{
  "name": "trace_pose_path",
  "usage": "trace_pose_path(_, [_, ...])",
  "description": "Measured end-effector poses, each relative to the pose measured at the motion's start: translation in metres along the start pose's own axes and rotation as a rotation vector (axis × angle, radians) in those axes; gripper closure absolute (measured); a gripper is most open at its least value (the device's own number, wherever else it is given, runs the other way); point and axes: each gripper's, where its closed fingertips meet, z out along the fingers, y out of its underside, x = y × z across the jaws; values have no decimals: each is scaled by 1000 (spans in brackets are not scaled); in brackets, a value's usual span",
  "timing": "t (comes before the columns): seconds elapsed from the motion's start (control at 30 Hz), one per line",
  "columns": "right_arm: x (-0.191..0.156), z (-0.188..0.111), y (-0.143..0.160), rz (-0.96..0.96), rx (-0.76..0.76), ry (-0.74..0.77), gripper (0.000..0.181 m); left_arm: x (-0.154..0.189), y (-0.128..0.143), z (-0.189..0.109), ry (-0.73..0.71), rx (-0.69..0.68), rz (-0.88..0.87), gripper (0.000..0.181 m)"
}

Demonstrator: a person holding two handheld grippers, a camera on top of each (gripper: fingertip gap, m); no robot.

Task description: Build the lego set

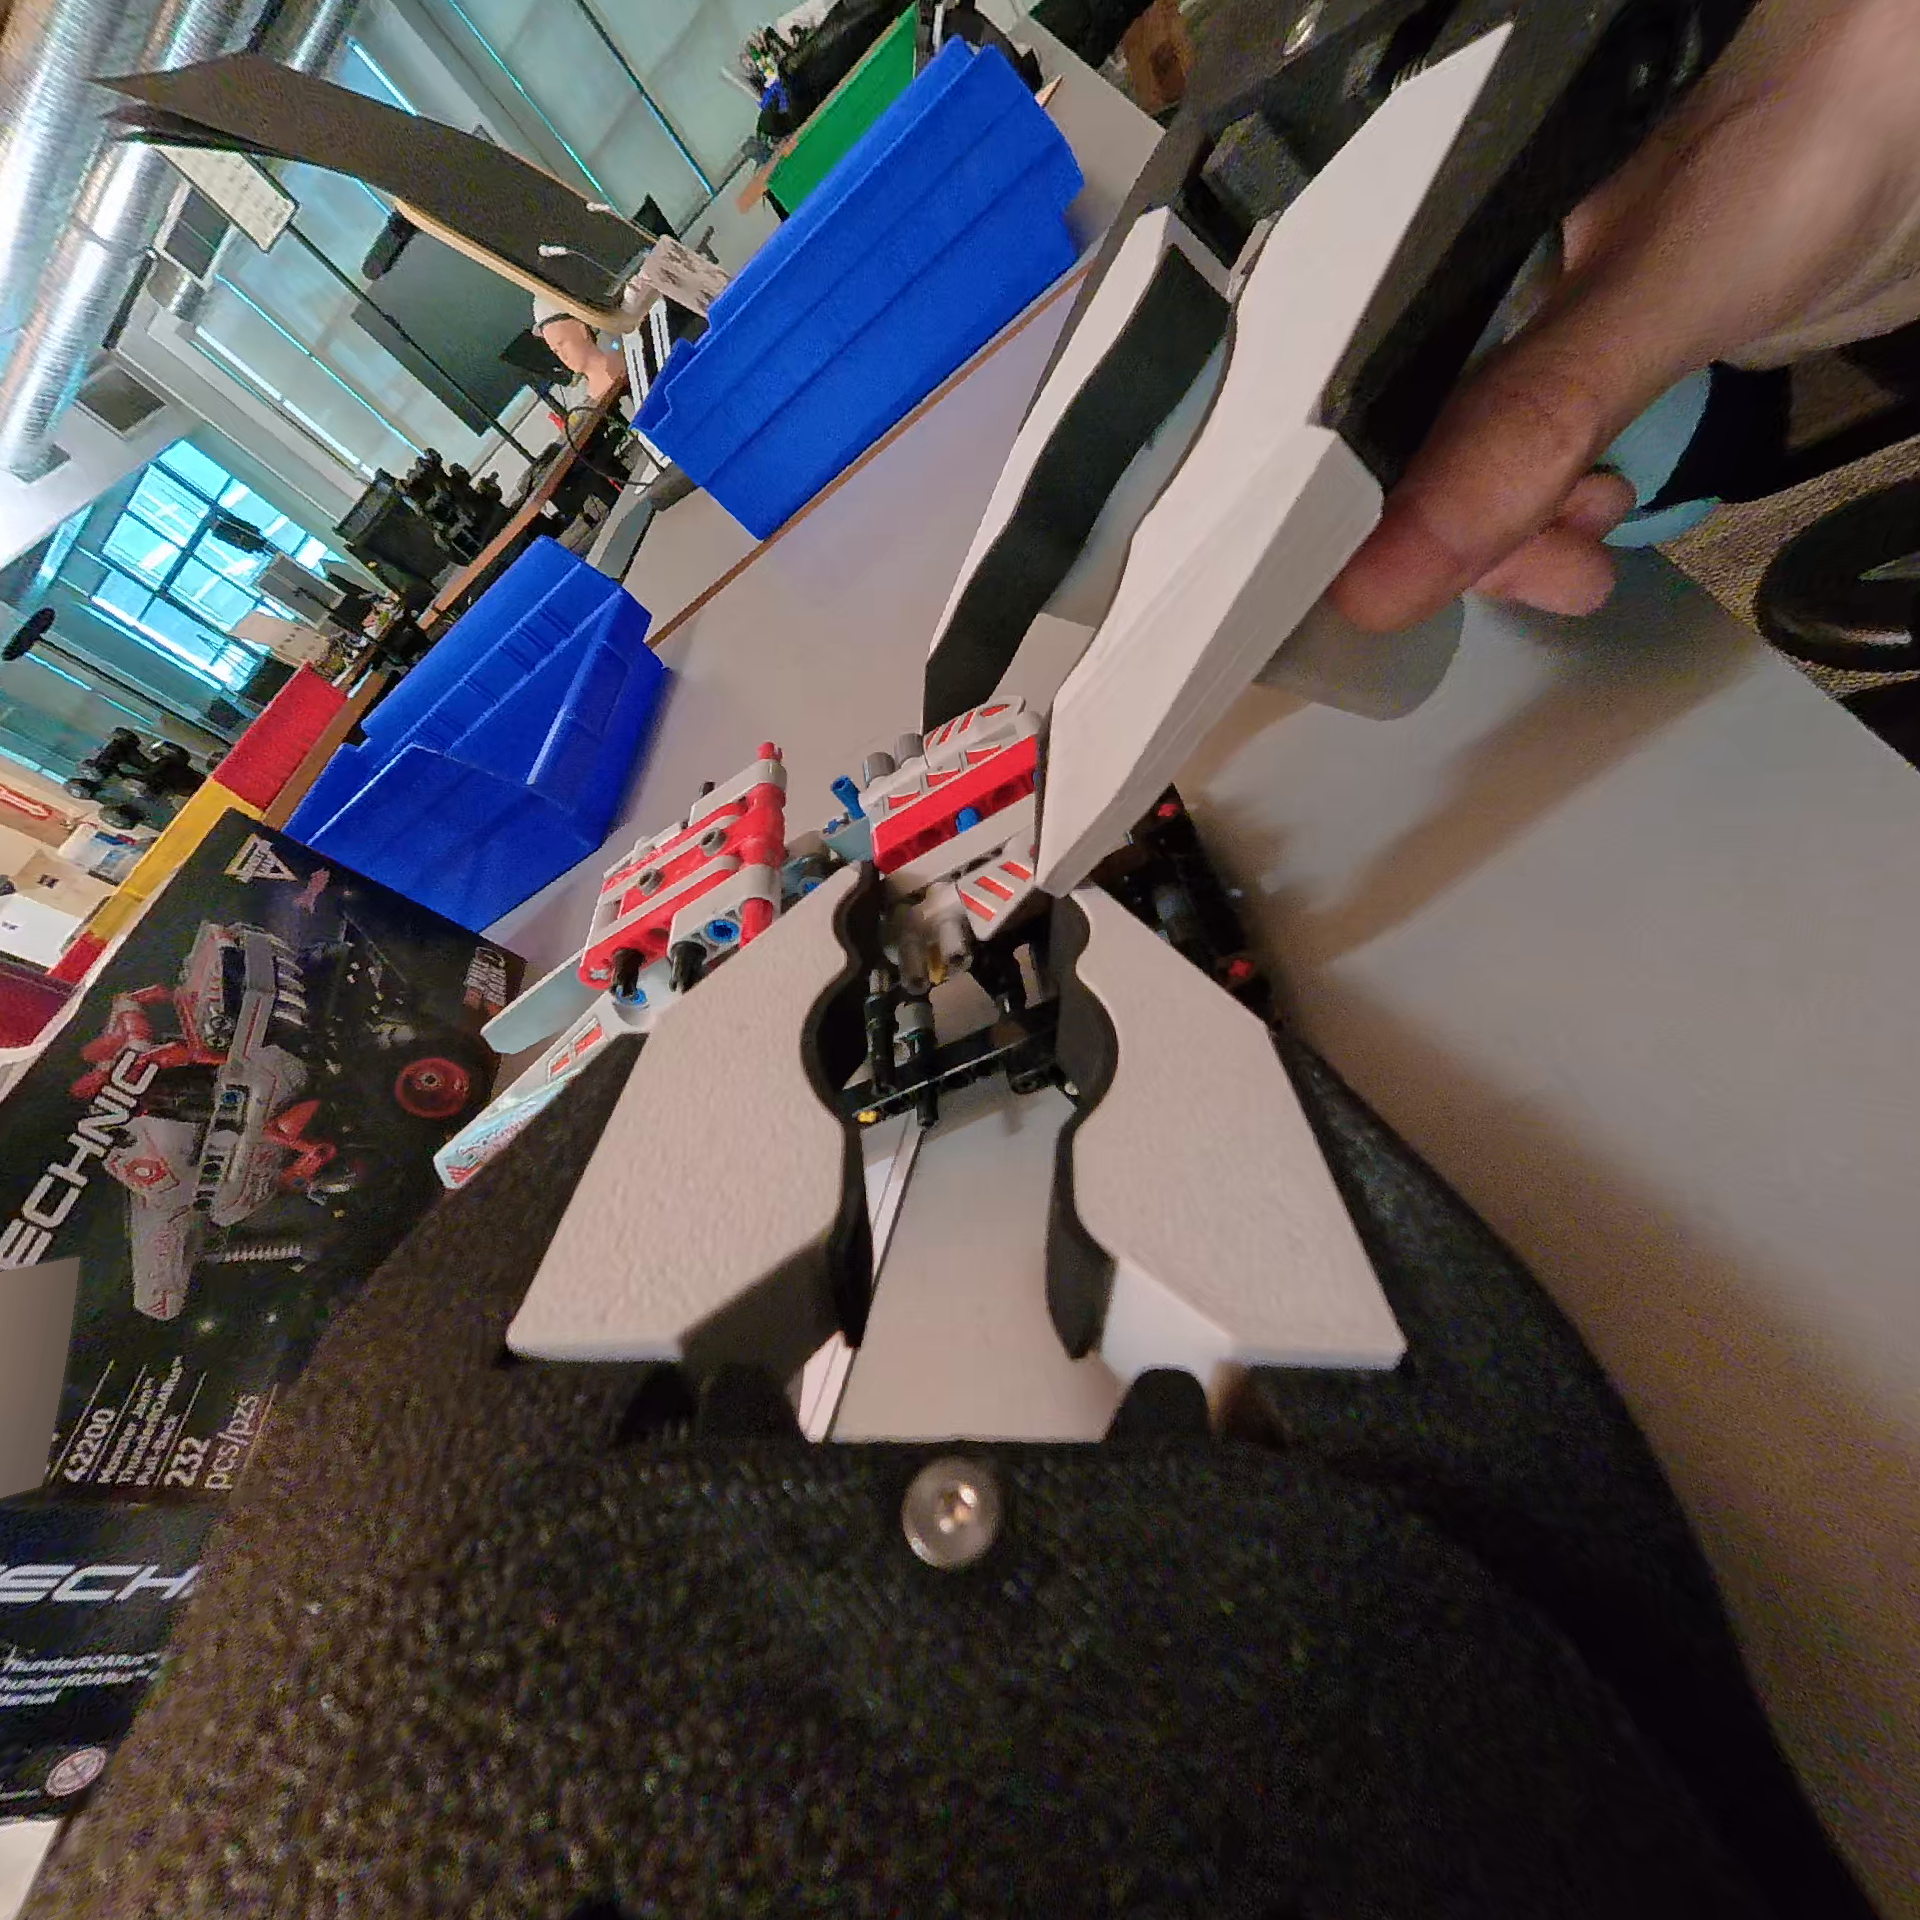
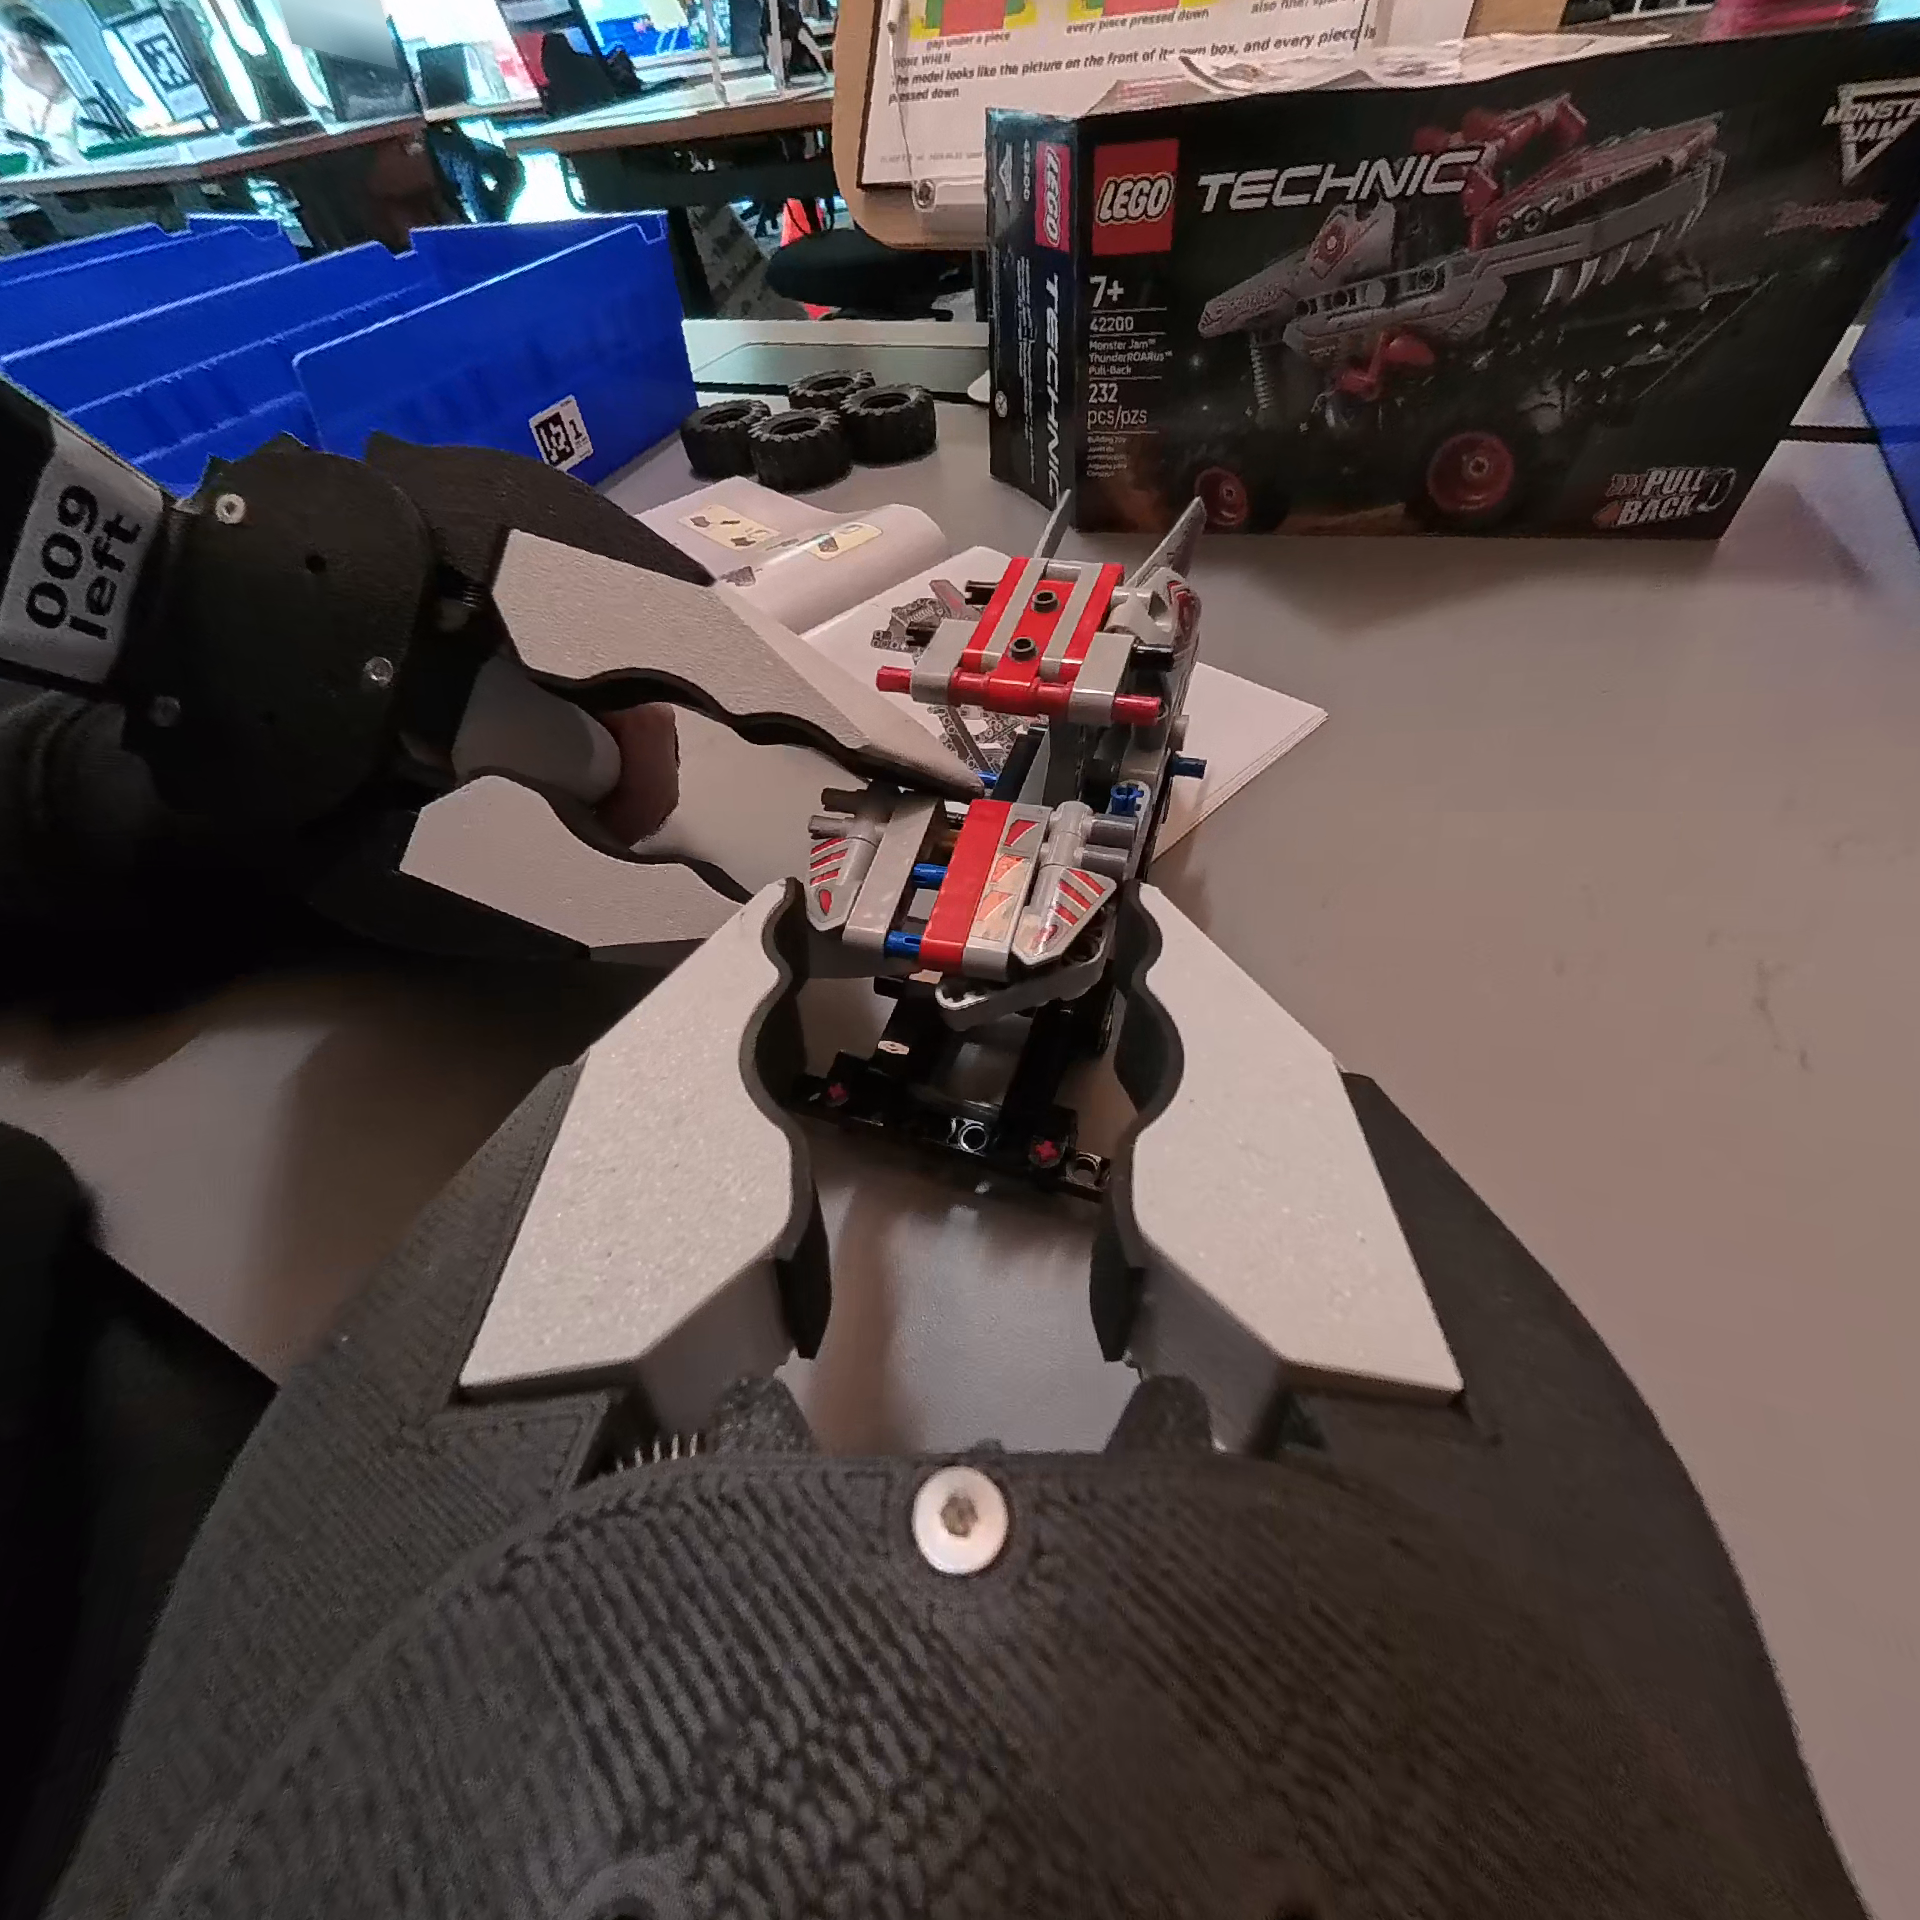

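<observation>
Table (image 2: 1558,831): grey top, blue bins (image 2: 364,312) along the back, set box (image 2: 1403,312) standing behind the work, open instruction booklet (image 2: 1226,717) flat under and behind the model, four loose black tyres (image 2: 821,421) near the box. Lego model (image 2: 997,862) is mid-table on the booklet edge: black chassis, red/grey body panels, no wheels on it, so my read is mid-build, body fitted and wheels not yet mounted. Step in hand looks like seating or adjusting the front red/grey panel section. Right gripper (image 2: 961,935): jaws partly apart, straddling the front of the model, pads close to its sides or just touching; firm clamp or not, cannot tell from this view. Left gripper (image 2: 862,831): comes in from the side, jaws spread wide, upper fingertip (image 2: 925,774) on or just above the top of the front panel, lower finger below and apart, holding nothing. Left wrist view agrees: left gripper (image 1: 956,956) fingers well apart with the chassis between them. Next move probably needs the right to steady the chassis while the left presses or pinches the panel home; risk is the model tipping.
</observation>
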Motion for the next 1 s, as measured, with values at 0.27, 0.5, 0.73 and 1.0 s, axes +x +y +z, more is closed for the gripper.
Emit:
trace_pose_path(0.27, [0, 1, 0, 6, -9, -6, 123, 0, -2, 8, 3, 10, 5, 152])
trace_pose_path(0.5, [1, 1, 0, -9, -15, -10, 123, -2, -4, 20, -9, 0, 53, 152])
trace_pose_path(0.73, [8, 1, -5, 101, 23, -35, 123, -8, -14, 27, -54, 35, 76, 154])
trace_pose_path(1.0, [21, -3, -8, 366, 47, -81, 123, -17, -18, 19, -65, 69, 248, 154])
